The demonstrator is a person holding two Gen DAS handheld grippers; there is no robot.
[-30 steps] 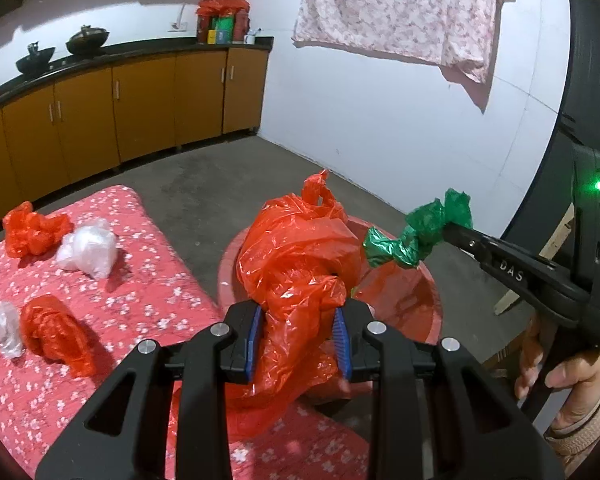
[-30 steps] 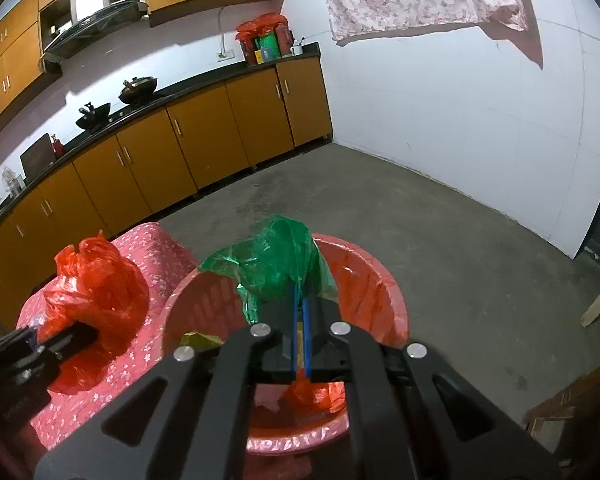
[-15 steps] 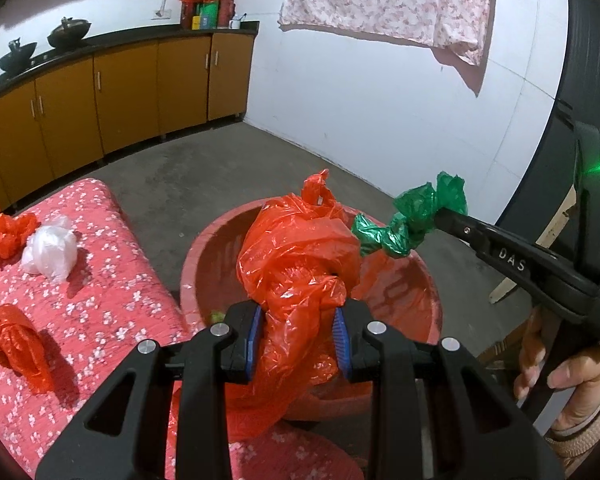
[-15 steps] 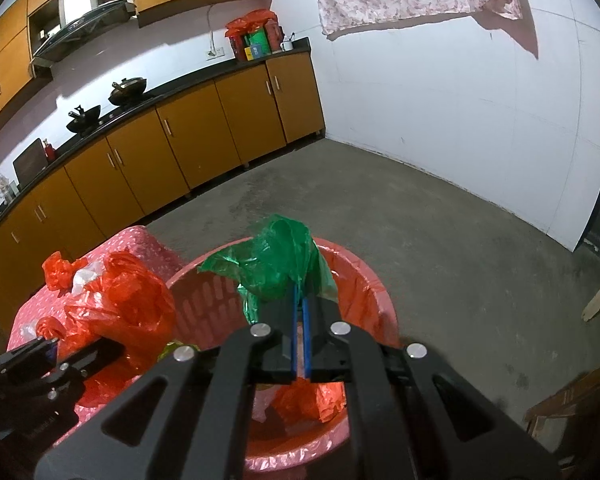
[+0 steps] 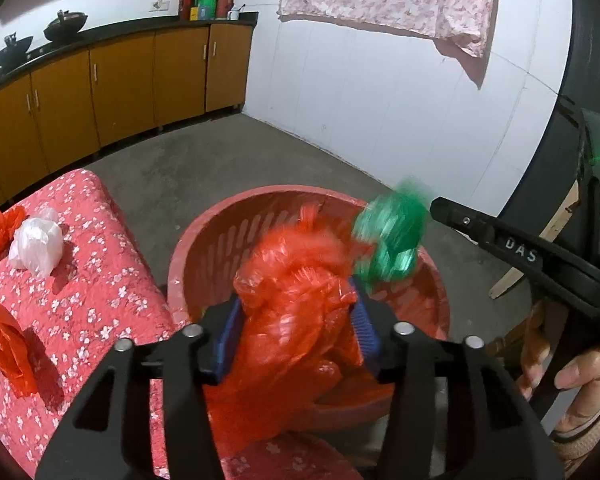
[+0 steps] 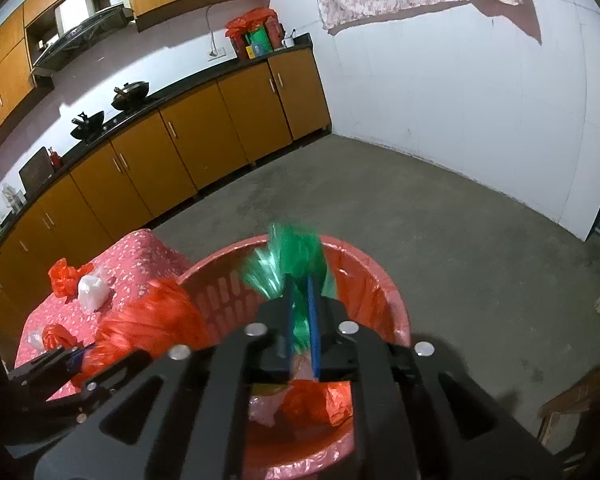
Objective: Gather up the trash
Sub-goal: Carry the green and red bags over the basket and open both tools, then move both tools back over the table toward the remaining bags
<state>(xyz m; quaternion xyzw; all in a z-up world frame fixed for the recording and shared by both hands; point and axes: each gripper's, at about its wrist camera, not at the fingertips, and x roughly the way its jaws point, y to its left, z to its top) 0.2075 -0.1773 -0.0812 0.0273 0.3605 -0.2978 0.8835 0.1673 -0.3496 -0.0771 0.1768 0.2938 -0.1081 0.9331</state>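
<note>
The left gripper (image 5: pixel 298 332) has just been opening, jaws half apart around the upright, blurred red bag (image 5: pixel 296 280); the right gripper (image 6: pixel 300 320) has just been opening slightly, the green bag (image 6: pixel 296 260) standing upright between its jaws, over the red basket (image 6: pixel 380 280).

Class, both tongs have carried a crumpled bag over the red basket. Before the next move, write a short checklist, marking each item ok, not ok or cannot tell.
1. Red bag above the red basket: ok.
2. Green bag above the basket: ok.
3. Left tongs, jaws just opening, free of the red bag: not ok, it sits between the pads.
4. Right tongs, jaws just opening, free of the green bag: cannot tell, the bag is blurred between the pads.
5. Room left in the basket: ok, only some trash at the bottom.
6. Bedspread cleared: not ok, white bag and red ones remain.
</note>
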